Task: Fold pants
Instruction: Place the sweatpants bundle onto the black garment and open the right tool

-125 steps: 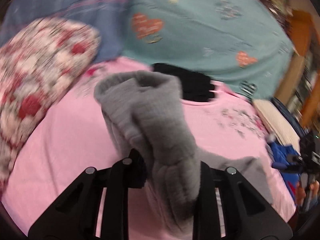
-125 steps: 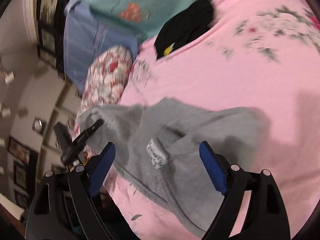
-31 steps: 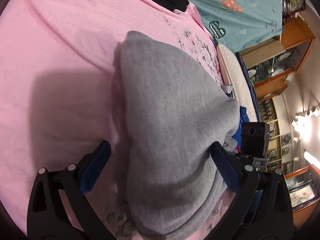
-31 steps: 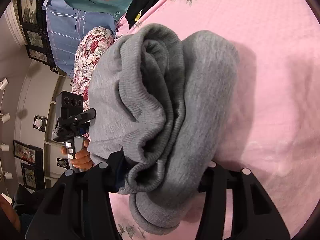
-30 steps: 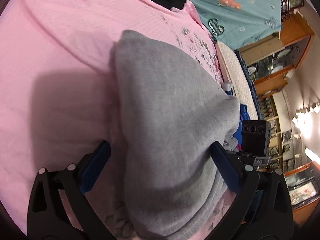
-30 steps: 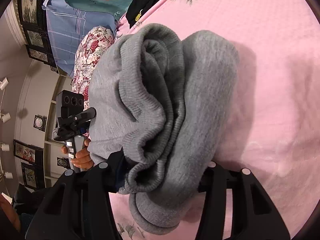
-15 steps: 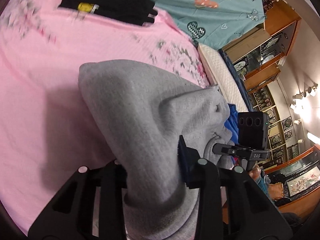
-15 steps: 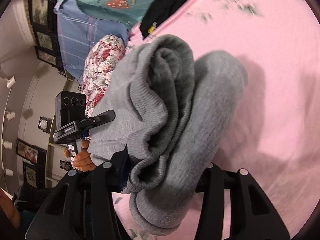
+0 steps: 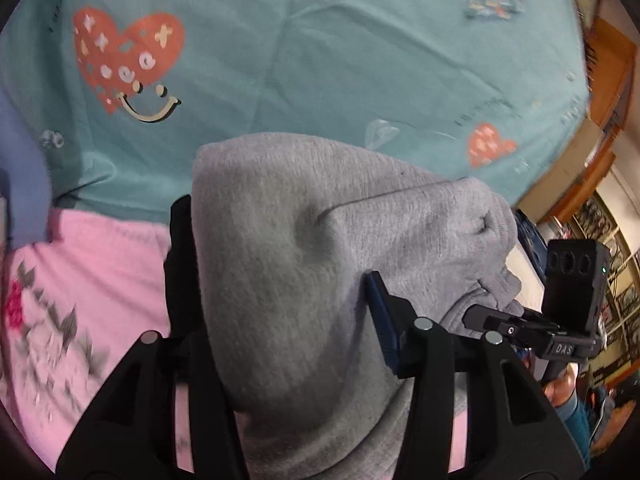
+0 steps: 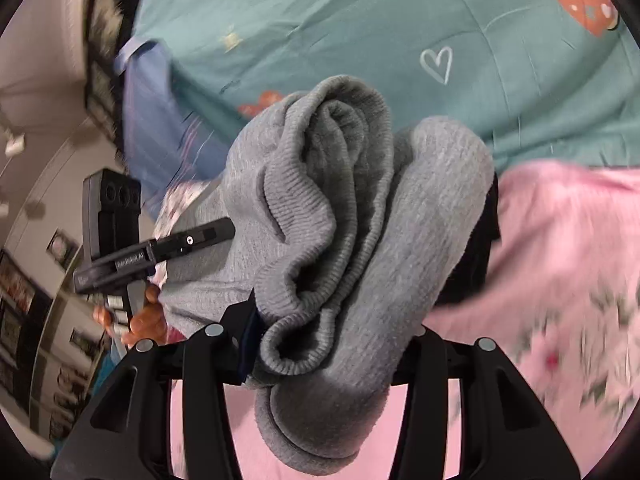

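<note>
Pink bedspread [image 9: 92, 280] below, folded grey pants [image 9: 304, 264] clamped in left claw [image 9: 288, 344] and right claw [image 10: 332, 344]

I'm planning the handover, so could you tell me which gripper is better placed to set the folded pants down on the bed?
Neither clearly: the left gripper and right gripper both clamp the gray pants, lifted above the pink bedspread.

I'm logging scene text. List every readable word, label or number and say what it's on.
"DAS" on the right gripper, seen from the left wrist view.
"TU", cut off at the frame edge, on the teal blanket.
Print on the left gripper: too blurred to read.
Other small blanket print: blurred, unreadable.
</note>
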`<state>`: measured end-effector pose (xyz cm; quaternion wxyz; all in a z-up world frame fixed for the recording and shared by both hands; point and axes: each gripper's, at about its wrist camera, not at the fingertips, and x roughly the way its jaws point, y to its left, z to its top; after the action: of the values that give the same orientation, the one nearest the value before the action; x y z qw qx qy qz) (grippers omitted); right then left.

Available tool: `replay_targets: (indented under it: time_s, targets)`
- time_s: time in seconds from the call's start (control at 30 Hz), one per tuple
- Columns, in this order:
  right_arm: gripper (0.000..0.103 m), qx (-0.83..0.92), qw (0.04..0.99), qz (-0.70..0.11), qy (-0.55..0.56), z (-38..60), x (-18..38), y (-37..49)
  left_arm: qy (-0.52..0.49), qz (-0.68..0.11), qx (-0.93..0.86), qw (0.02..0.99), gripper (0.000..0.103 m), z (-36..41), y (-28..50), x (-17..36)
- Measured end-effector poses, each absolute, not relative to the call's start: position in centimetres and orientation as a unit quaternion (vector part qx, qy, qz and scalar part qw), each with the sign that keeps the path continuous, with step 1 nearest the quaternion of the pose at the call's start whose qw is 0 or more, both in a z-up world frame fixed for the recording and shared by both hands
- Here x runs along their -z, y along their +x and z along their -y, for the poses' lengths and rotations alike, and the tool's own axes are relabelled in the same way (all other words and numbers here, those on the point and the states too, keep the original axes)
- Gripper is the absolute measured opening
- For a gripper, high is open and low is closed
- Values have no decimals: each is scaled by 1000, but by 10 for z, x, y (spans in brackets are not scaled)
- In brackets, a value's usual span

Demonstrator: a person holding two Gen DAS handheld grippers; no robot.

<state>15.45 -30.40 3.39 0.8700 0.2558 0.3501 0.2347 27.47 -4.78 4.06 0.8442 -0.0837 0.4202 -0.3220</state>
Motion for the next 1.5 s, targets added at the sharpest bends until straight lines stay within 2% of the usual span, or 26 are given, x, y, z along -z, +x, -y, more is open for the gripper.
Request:
replay_targets:
  time_s: [0.1, 0.17, 0.2, 0.27, 0.3, 0.43, 0.53, 0.6, 0.67, 0.7, 0.77, 0.83, 0.93, 1.03, 1.2, 1.33, 1.5]
  targets:
    - [48, -196, 869, -363, 272, 306, -4, 211, -145, -457, 289, 829, 56, 47, 334, 20]
    - [53, -137, 868, -397, 264, 302, 30, 238, -174, -507, 248, 807, 73, 47, 355, 73]
    - [55, -112, 862, -422, 258, 298, 50, 247, -197, -502, 254, 803, 78, 43, 355, 88]
    - [76, -106, 866, -424, 242, 292, 71, 251, -223, -465, 284, 809, 82, 34, 346, 92]
    - [78, -116, 872, -409, 241, 292, 72, 248, -216, -464, 286, 810, 82, 32, 345, 91]
    - [79, -111, 860, -426, 259, 302, 59, 242, -196, -459, 252, 829, 82, 12, 332, 58]
    - [79, -77, 871, -416, 251, 316, 15, 219, -169, -417, 188, 873, 85, -14, 302, 7]
    - [79, -64, 894, -381, 225, 321, -24, 190, -129, -382, 153, 902, 86, -22, 270, -27]
    - [91, -44, 917, -355, 175, 313, -60, 154, -71, -341, 130, 928, 97, -23, 221, -58]
    - [92, -30, 928, -341, 146, 306, -75, 131, -47, -321, 116, 939, 100, -19, 201, -68]
    - [99, -21, 946, -309, 94, 287, -92, 82, 7, -275, 90, 957, 101, -9, 147, -80]
    - [100, -17, 960, -276, 55, 270, -93, 44, 61, -243, 70, 966, 101, 5, 95, -77]
    - [102, -5, 969, -247, 24, 251, -64, -16, 98, -232, 75, 965, 101, 18, 35, -52]
    - [102, -2, 966, -256, 40, 239, -21, -56, 87, -250, 95, 960, 101, 27, -3, -20]
    - [102, 11, 946, -309, 94, 229, 38, -74, 91, -299, 101, 945, 101, 43, -19, 21]
    - [102, 16, 946, -315, 71, 216, 55, -80, 133, -286, 75, 946, 101, 52, -20, 37]
    - [102, 26, 949, -312, 46, 210, 68, -81, 116, -292, 102, 944, 101, 50, -20, 45]
